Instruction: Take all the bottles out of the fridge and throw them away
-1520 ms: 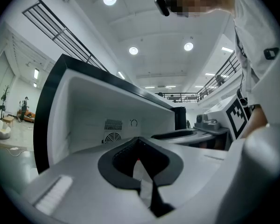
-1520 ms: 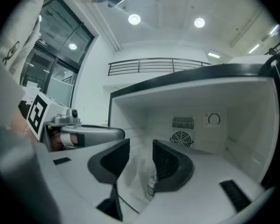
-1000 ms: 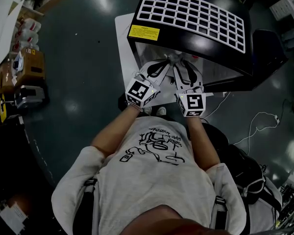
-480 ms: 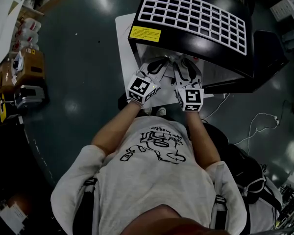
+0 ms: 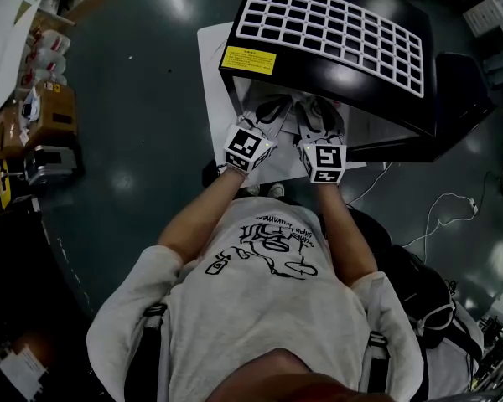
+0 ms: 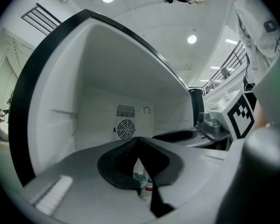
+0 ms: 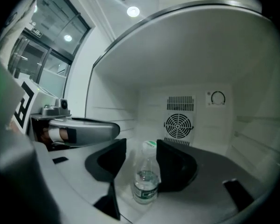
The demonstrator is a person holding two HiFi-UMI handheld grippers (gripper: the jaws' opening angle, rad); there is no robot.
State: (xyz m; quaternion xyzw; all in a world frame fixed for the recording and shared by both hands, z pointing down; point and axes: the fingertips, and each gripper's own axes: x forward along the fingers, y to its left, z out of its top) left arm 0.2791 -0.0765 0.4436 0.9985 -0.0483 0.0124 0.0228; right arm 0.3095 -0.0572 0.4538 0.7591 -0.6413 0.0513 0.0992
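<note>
Both grippers are reaching into the open black mini fridge point(image 5: 327, 23); the left gripper point(image 6: 139, 141) has its jaws drawn nearly together, pinching a small red-labelled bottle point(image 6: 144, 183) that fills the thin slit between the pads; over on the right gripper point(image 7: 141, 143) the jaws are opening, spread either side of a green-capped water bottle point(image 7: 146, 181); it stands upright on the fridge floor with a little water in it, a clear gap at the left pad, the right pad just beside its neck; a round fan grille point(image 7: 177, 125) sits on the back wall behind.
</note>
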